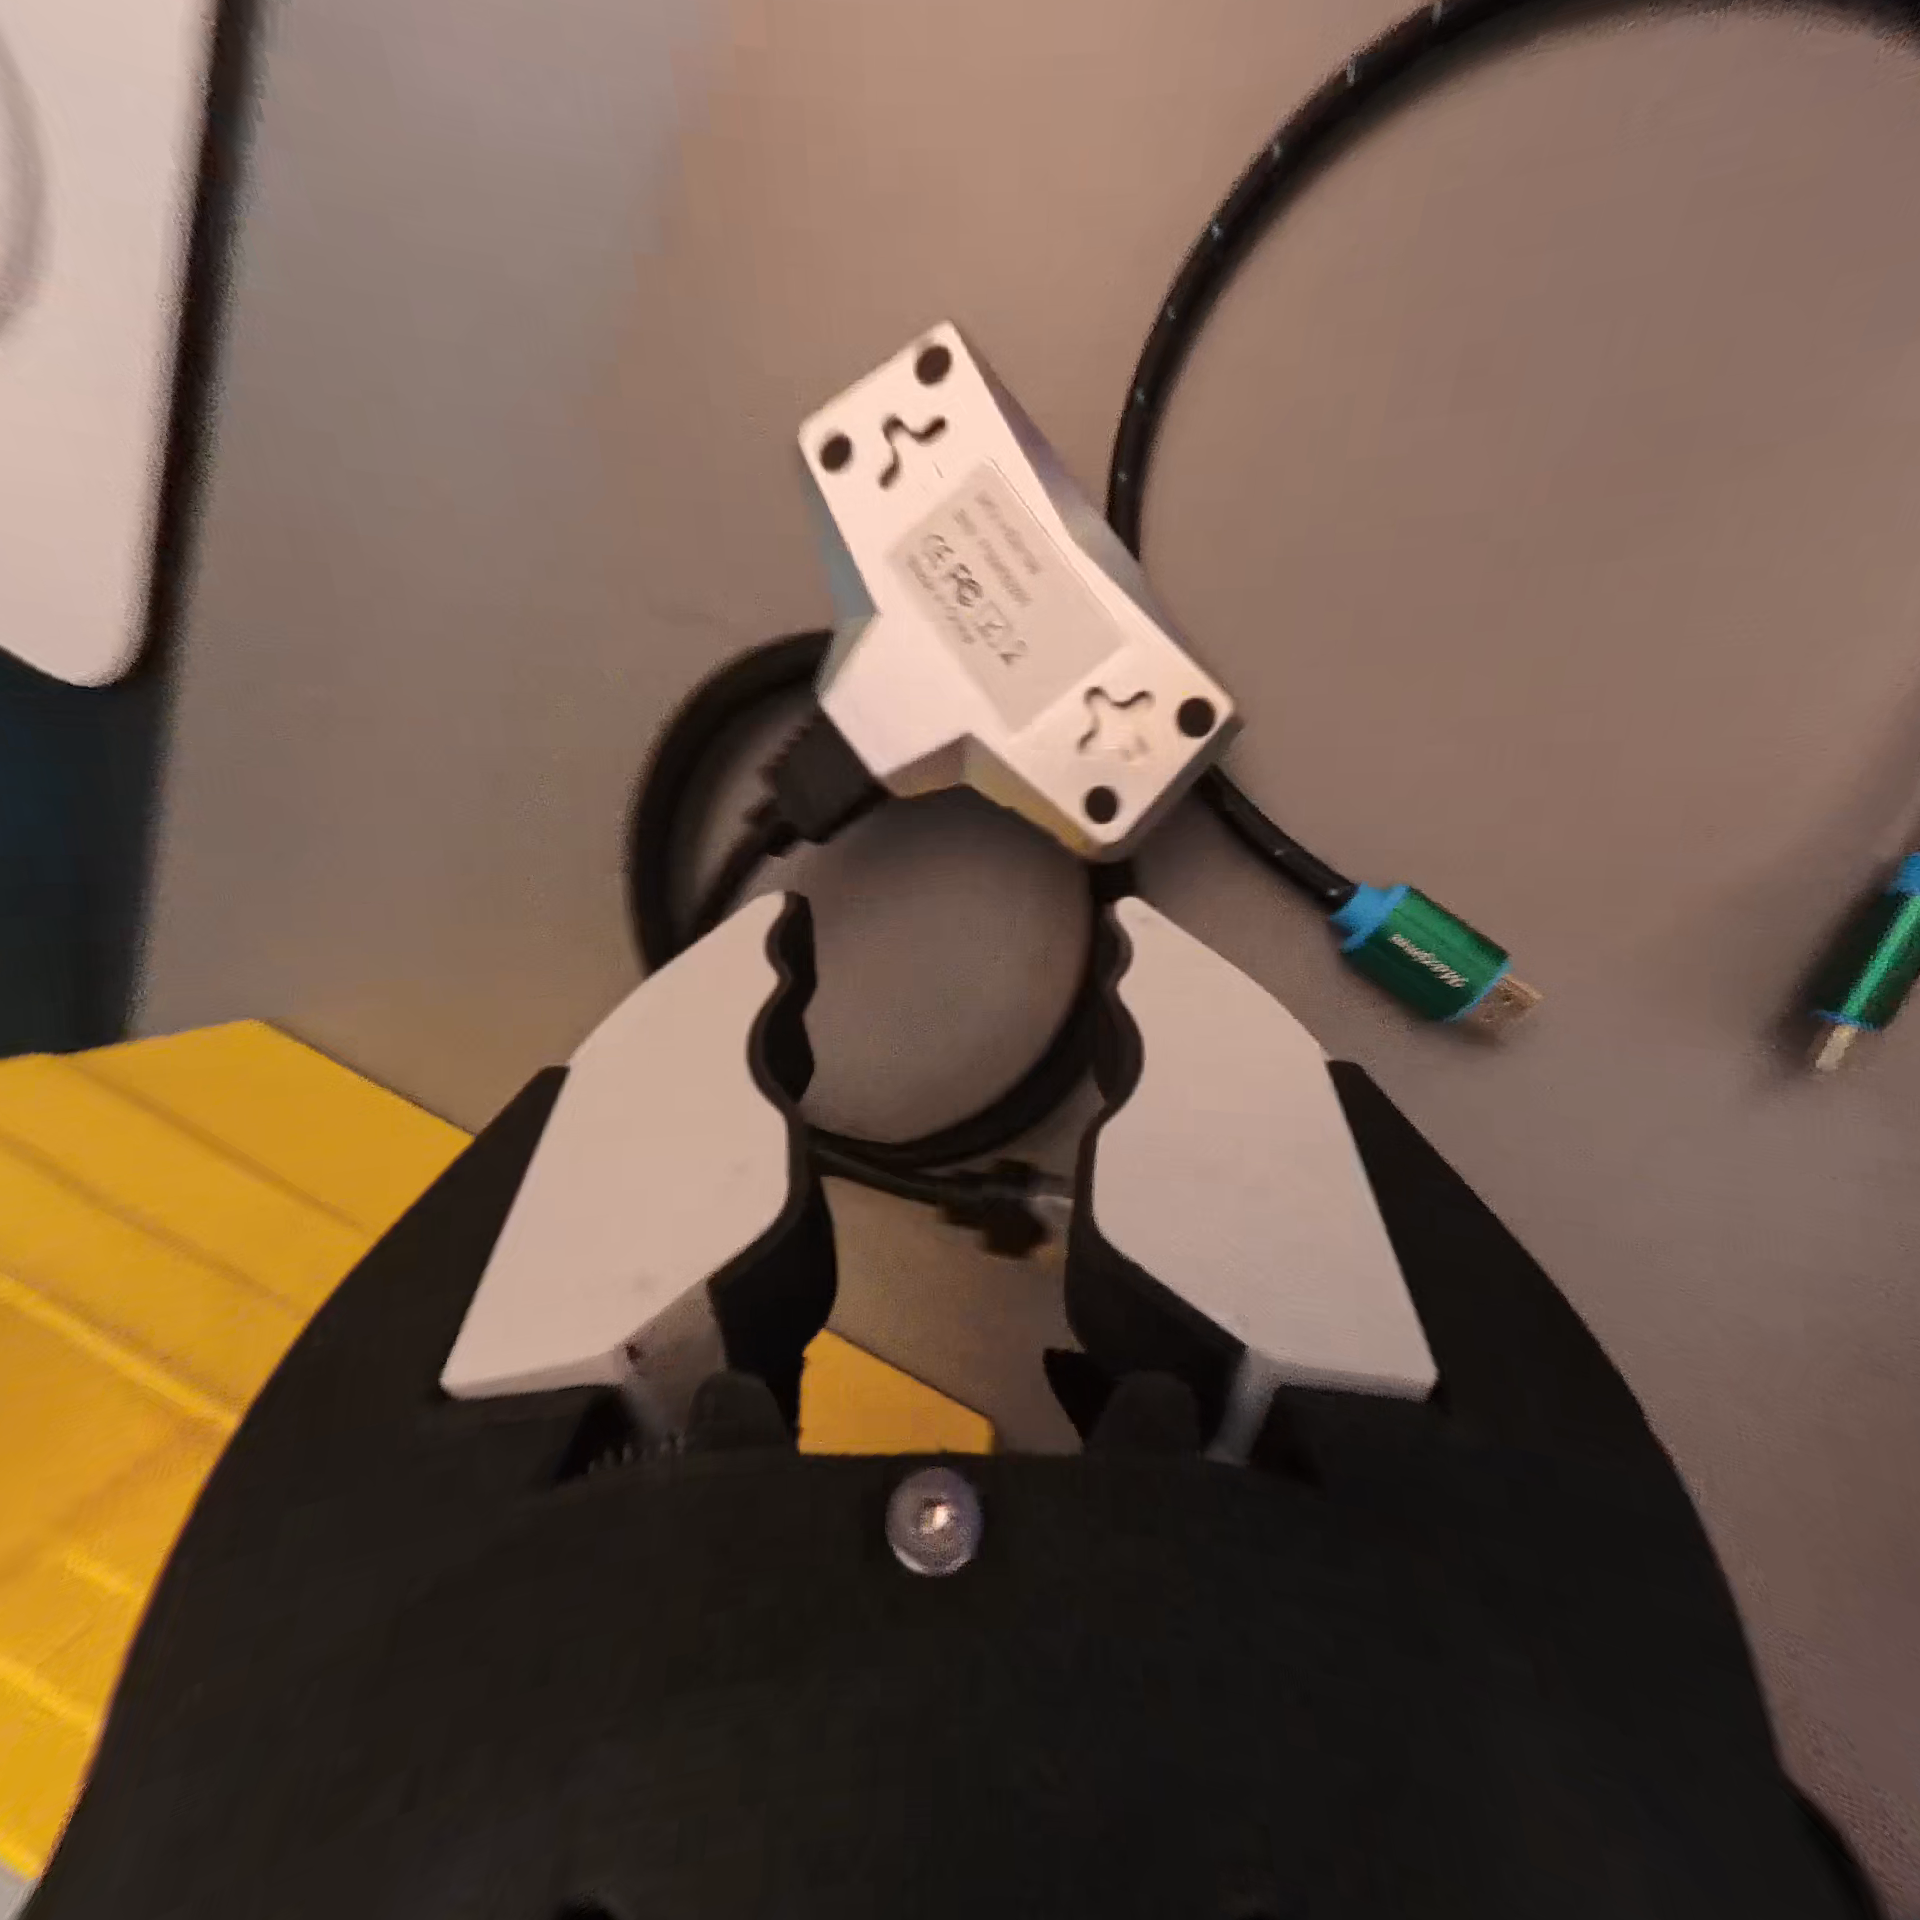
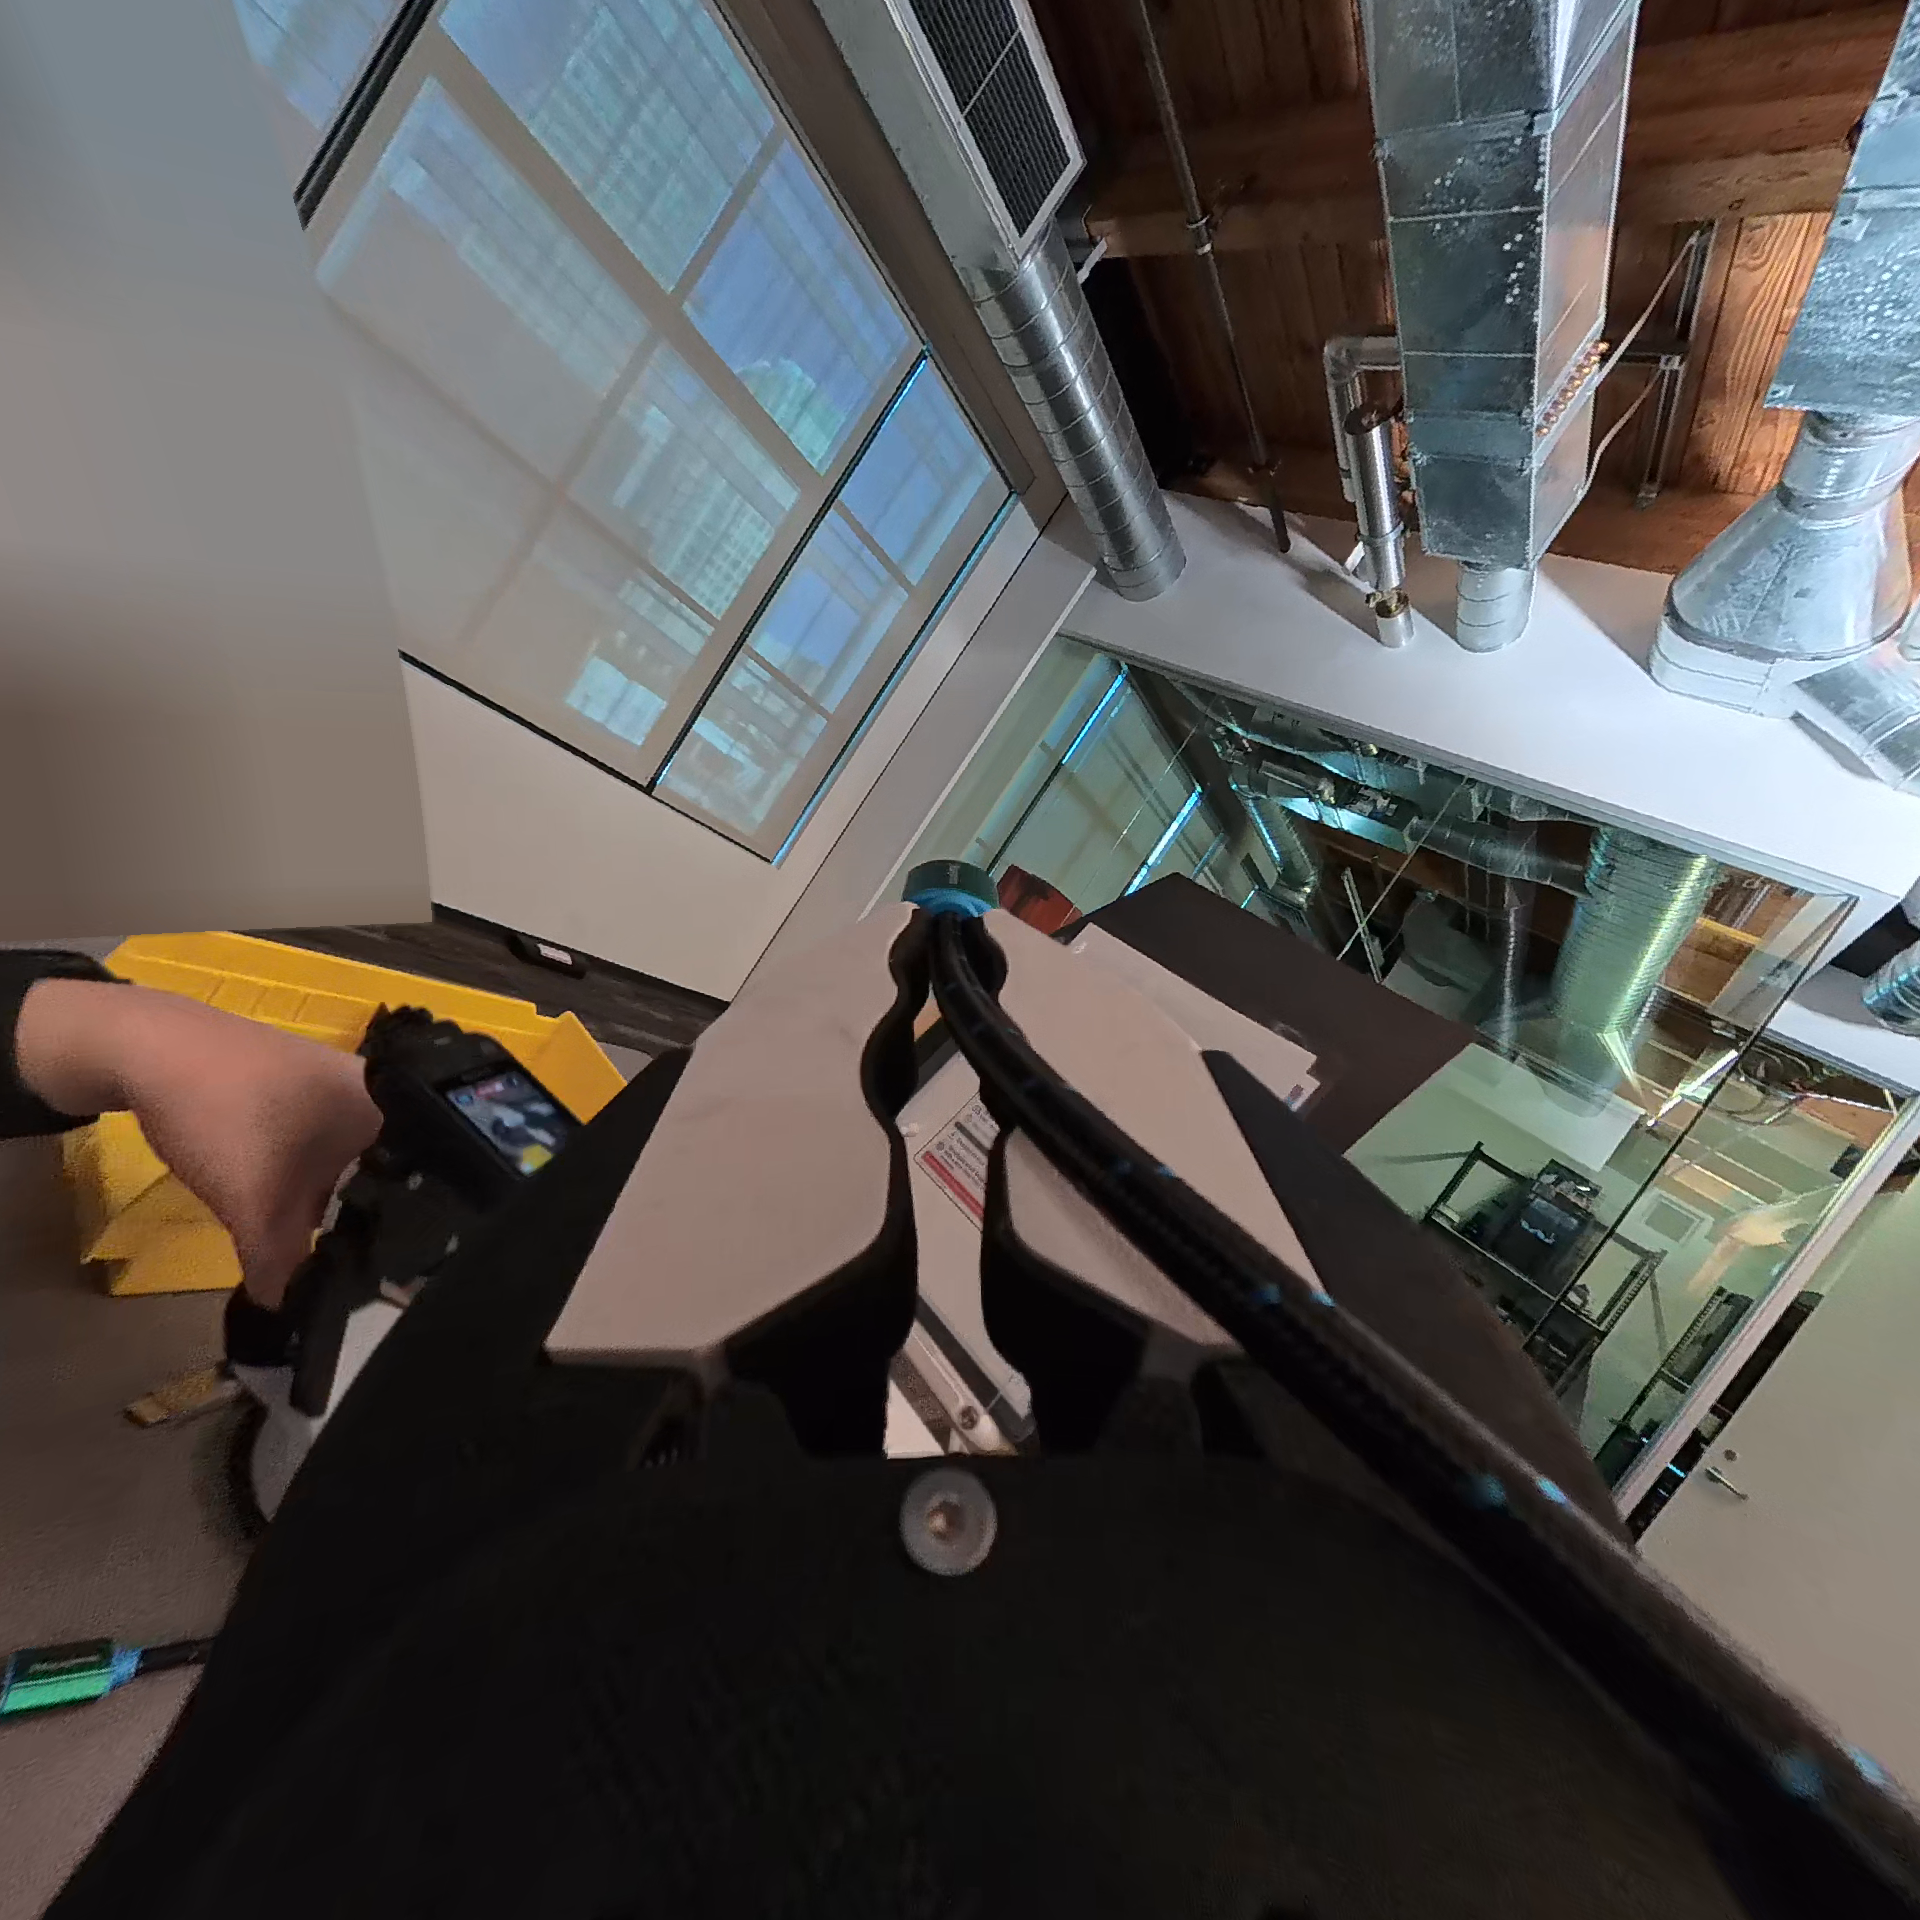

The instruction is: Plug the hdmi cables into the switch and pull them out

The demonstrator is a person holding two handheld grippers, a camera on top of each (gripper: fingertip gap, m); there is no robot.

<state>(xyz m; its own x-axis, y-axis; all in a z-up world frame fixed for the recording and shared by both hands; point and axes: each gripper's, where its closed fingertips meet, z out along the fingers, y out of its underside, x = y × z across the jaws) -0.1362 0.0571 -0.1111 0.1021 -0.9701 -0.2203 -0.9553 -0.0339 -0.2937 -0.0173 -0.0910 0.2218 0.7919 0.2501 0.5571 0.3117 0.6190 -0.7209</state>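
Note:
The silver HDMI switch (image 1: 1013, 592) lies underside up on the grey table (image 1: 468, 416), with a black cable (image 1: 810, 790) plugged into its near-left end and coiled beneath. My left gripper (image 1: 945, 920) is open just short of the switch, its fingers straddling the coil without touching it. Two green HDMI plugs lie loose to the right, one (image 1: 1423, 961) close by and one (image 1: 1870, 977) at the edge. My right gripper (image 2: 940, 935) is shut on a black braided cable (image 2: 1091, 1143) just behind its green plug (image 2: 951, 883) and points up towards the ceiling.
A yellow bin (image 1: 156, 1247) sits at the table's near left and shows in the right wrist view (image 2: 312, 997). A hand (image 2: 208, 1101) holds the left gripper there. Another green plug (image 2: 62, 1678) lies on the table at lower left. A white panel (image 1: 83, 312) stands at the far left. The left gripper's tips are roughly 35 cm from the right gripper's.

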